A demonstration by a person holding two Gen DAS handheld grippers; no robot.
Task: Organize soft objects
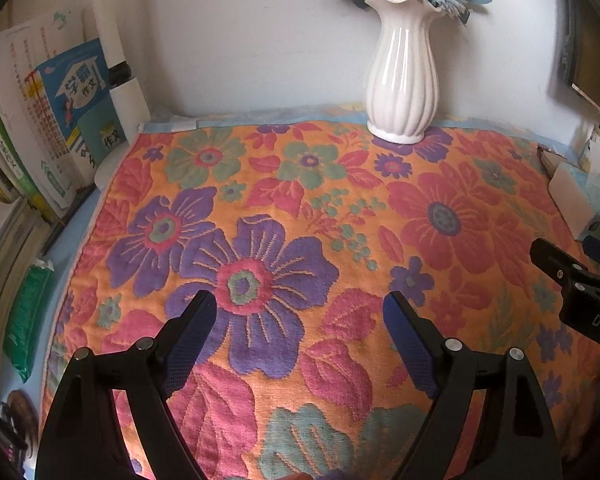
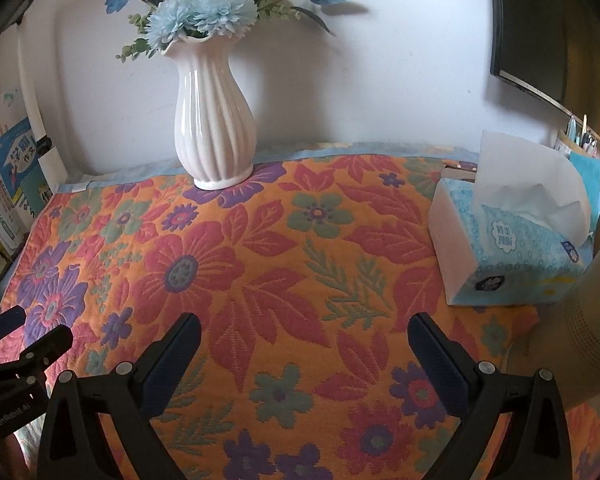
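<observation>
1. Orange cloth (image 1: 340, 208) patterned with red, purple and green flowers lies spread flat over the table, filling most of both views; this soft cloth is the thing to be organised, and its far edge runs along the white wall.
2. At the far left, books (image 1: 48, 128) stand upright in a row beside the cloth's left edge, one with a blue cover facing out.
3. Below the books, a green packet (image 1: 26, 320) lies just off the cloth's left edge.
4. Left gripper (image 1: 300, 312) hovers over the near-left part of the cloth, above a big purple flower; its fingers (image 1: 192, 336) stand wide apart with nothing between them but cloth below.
5. Near the middle at the back, a white ribbed vase (image 2: 214, 120) stands upright on the cloth's far edge, close to the wall, holding blue and white flowers (image 2: 204, 12).
6. Right gripper (image 2: 304, 336) hovers over the near-middle of the cloth, just beside the left one; its fingers (image 2: 172, 360) are likewise spread wide and grasp nothing.
7. To the right, a blue tissue box (image 2: 512, 256) sits on the cloth's right side, a white tissue (image 2: 528, 184) sticking up from its top.
8. Behind the box, a holder with pens (image 2: 580, 136) stands by the wall.
9. At the far right, a pale rounded thing (image 2: 596, 312) fills the edge of the right view; what it is I cannot tell.
</observation>
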